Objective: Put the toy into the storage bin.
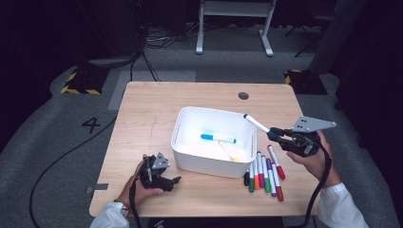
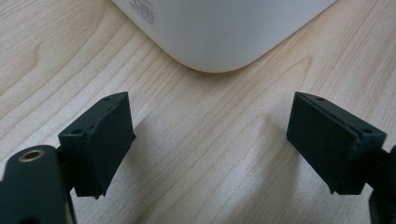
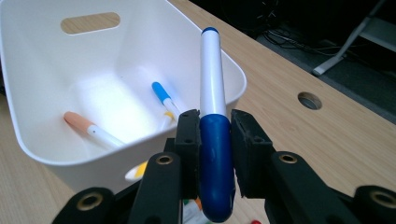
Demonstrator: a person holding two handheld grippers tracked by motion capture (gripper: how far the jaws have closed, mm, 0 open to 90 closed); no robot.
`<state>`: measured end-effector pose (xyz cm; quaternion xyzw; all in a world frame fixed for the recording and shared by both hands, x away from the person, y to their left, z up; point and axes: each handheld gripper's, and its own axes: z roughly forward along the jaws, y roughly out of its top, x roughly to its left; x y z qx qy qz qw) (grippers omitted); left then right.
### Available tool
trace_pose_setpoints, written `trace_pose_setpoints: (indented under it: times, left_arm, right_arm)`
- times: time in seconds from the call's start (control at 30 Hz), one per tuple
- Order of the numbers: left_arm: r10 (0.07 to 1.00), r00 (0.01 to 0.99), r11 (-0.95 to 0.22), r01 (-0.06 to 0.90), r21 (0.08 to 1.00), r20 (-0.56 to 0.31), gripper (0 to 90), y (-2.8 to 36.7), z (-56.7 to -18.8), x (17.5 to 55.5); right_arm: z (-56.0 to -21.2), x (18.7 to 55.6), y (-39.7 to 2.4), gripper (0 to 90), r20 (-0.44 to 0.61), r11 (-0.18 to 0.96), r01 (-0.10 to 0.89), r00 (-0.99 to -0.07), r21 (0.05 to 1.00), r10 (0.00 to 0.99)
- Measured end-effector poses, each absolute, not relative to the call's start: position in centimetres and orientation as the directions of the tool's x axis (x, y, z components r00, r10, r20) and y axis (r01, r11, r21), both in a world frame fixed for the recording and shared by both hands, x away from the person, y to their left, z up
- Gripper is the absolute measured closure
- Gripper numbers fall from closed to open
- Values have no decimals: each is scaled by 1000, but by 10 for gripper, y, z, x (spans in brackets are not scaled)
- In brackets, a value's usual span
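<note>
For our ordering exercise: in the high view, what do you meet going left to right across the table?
Left hand-held gripper → white bin → row of markers → right hand-held gripper, shut on a dark blue marker.

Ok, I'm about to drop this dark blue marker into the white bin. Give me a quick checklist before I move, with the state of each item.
1. Right hand-held gripper shut on the dark blue marker, gripped at its cap: ok.
2. Marker tip over the white bin, near the right rim: ok.
3. Room in the bin: a light blue marker and two more markers lie on the bottom, with space beside them: ok.
4. Left hand-held gripper open, resting on the table by the bin's near corner, clear of the drop: ok.
5. Loose markers on the table untouched, right of the bin: ok.
6. Whether the marker will clear the rim when released: cannot tell.
</note>
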<state>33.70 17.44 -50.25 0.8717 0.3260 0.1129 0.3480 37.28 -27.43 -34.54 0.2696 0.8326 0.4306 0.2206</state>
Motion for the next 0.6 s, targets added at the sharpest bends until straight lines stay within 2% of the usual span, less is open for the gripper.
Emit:
trace_pose_setpoints:
  times: [0.6]
  left_arm:
    - [647,762,-545,490,680,-30,148,174,-503,337]
  right_arm:
    - [-344,399,-207,737,-122,547,243,-828,801,547]
